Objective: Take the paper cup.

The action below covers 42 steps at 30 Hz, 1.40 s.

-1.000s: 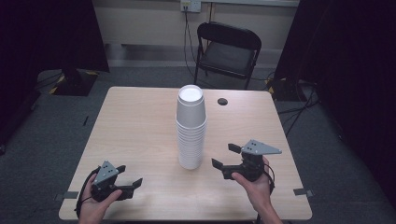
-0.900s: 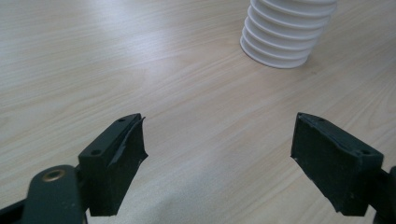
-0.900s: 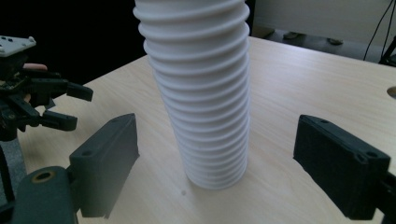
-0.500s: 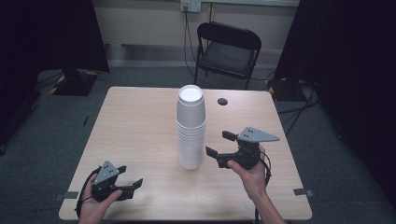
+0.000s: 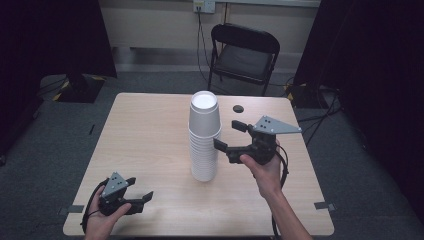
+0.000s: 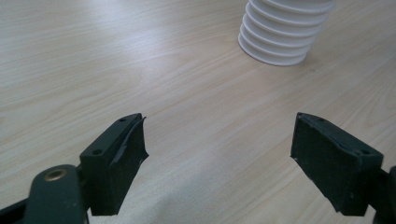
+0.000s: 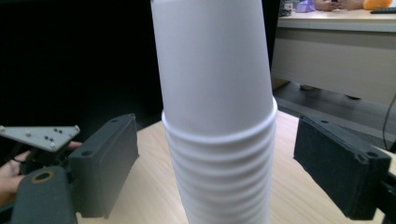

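Right of the table's centre, the right gripper (image 5: 226, 135) is raised with jaws wide on either side of the upright stack of white cups (image 5: 204, 136), not touching it, while the left gripper (image 5: 141, 196), jaws also wide and empty, rests near the table's (image 5: 145, 130) front-left corner.
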Available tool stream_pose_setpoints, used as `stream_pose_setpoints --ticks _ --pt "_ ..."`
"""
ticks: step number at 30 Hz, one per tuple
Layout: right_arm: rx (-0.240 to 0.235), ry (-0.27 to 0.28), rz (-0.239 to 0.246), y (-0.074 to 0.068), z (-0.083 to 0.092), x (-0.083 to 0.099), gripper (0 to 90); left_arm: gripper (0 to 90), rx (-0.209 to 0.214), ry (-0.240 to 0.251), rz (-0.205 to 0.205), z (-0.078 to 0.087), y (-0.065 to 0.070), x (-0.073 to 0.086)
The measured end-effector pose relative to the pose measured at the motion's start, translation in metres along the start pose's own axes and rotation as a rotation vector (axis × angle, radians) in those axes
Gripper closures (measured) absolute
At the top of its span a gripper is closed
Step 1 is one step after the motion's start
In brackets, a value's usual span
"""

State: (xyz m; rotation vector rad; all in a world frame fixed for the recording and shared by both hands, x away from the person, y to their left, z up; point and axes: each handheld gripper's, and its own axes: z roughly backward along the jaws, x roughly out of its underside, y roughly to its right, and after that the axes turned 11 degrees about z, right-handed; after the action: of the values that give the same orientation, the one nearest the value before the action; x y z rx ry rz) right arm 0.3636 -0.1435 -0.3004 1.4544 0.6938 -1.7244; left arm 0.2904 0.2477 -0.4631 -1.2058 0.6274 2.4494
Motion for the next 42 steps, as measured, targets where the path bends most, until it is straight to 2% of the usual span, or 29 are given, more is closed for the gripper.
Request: stream_pose_setpoints --ticks 2,4,9,12,19,21,24,28,35,42 --pt "-0.03 0.011 -0.032 0.004 -0.005 -0.004 13.5 17.6 0.003 -0.004 0.002 -0.001 0.0 0.0" --pt "-0.014 0.014 -0.007 0.005 -0.008 -0.009 13.5 17.6 0.003 -0.005 -0.003 -0.001 0.0 0.0" --pt "-0.024 0.016 0.002 0.007 -0.015 -0.017 13.5 17.6 -0.002 -0.004 0.001 -0.001 -0.001 0.0" --pt "-0.023 0.017 0.026 0.007 -0.021 -0.026 13.5 17.6 0.004 -0.005 0.007 -0.002 -0.001 0.0" --pt "-0.016 0.013 0.047 0.008 -0.036 -0.039 13.3 17.6 0.013 0.014 -0.012 -0.001 0.001 -0.001" --pt "-0.026 0.007 0.059 0.008 -0.041 -0.042 13.3 17.6 0.017 0.017 -0.008 -0.001 0.001 -0.001" --pt "-0.015 -0.008 0.072 0.007 -0.048 -0.045 13.0 17.6 0.014 0.018 -0.006 -0.001 0.001 -0.001" --pt "-0.011 -0.017 0.067 0.008 -0.057 -0.045 12.7 17.6 0.012 0.017 -0.01 0.0 0.001 -0.001" --pt "-0.038 -0.037 0.045 0.011 -0.07 -0.037 11.9 17.6 0.011 0.017 -0.011 0.0 0.0 -0.001" --pt "-0.021 -0.08 0.062 0.009 -0.079 -0.031 11.7 17.6 0.011 0.014 -0.013 0.0 0.001 -0.001"
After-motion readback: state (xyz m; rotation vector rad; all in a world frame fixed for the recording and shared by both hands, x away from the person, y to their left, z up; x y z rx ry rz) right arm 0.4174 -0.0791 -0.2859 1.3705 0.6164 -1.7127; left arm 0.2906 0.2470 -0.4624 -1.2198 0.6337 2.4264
